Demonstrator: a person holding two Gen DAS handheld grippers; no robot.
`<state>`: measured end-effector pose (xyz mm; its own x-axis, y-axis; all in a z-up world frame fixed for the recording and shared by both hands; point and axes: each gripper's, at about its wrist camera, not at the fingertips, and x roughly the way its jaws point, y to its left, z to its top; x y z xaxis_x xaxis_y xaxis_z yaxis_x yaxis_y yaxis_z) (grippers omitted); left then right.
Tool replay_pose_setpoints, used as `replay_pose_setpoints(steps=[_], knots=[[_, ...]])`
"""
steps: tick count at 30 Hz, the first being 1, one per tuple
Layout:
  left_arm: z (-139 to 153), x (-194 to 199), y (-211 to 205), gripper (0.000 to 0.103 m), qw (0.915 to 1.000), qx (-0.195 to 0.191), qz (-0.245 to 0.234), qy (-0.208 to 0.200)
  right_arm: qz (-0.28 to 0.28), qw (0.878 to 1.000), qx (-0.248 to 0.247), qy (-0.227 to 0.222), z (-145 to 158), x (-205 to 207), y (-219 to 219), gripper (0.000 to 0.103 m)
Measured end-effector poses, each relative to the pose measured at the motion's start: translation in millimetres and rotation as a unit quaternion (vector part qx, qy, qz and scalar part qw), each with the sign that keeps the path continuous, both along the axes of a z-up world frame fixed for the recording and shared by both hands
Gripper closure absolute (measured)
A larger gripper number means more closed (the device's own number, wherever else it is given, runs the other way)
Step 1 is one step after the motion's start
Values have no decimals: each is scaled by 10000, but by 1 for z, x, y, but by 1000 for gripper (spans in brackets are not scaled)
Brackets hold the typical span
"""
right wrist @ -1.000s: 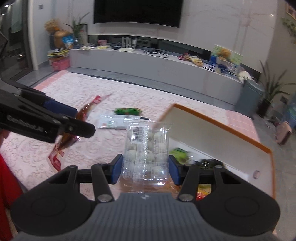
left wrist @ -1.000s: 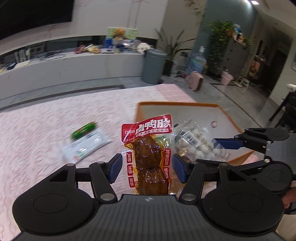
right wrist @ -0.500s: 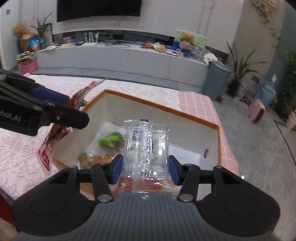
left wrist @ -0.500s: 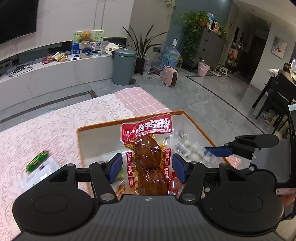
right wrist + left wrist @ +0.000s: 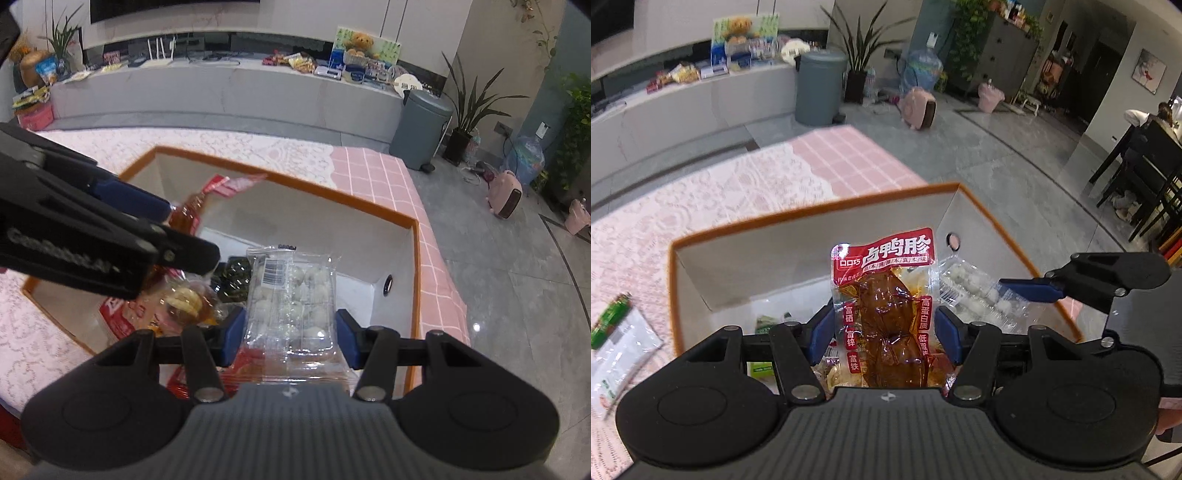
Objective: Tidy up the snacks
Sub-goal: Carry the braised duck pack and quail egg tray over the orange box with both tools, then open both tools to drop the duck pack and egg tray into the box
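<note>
From my left wrist camera, the left gripper (image 5: 884, 328) is pinching a red-topped packet of braised brown meat (image 5: 886, 310), its blue pads pressing both edges, held upright over the open box (image 5: 798, 236). This view alone gives me the white and green packets (image 5: 617, 339) lying on the lace tablecloth (image 5: 683, 206), outside the box to the left.

My right wrist camera shows the right gripper (image 5: 290, 334) clamped on a clear plastic tray of pale round pieces (image 5: 291, 295), also above the box (image 5: 415, 258). Only here can I see down to the box floor, where crinkly wrappers lie in a heap: something red, something golden, something dark green. The left gripper's black finger (image 5: 110, 236) cuts across that heap, so I cannot tell the items apart.

The box is white inside with an orange rim and a small round hole in one wall. The meat packet (image 5: 199, 206) is glossy and shows only edge-on here.
</note>
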<state>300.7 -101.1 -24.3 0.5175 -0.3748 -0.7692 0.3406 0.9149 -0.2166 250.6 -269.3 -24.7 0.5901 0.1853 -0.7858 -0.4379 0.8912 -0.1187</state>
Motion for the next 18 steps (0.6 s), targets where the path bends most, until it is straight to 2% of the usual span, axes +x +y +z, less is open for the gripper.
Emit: replay_pose_setpoints(steps=[8, 12, 18], knots=[[-27, 17, -7, 36, 9989, 184, -91, 430, 123, 9988, -438, 153, -30, 25, 9, 51], [-35, 19, -14, 35, 9979, 308, -274, 495, 122, 9979, -610, 204, -41, 36, 11, 51], [-40, 22, -17, 34, 9970, 387, -299, 594, 222, 9964, -755, 319, -53, 46, 12, 49]])
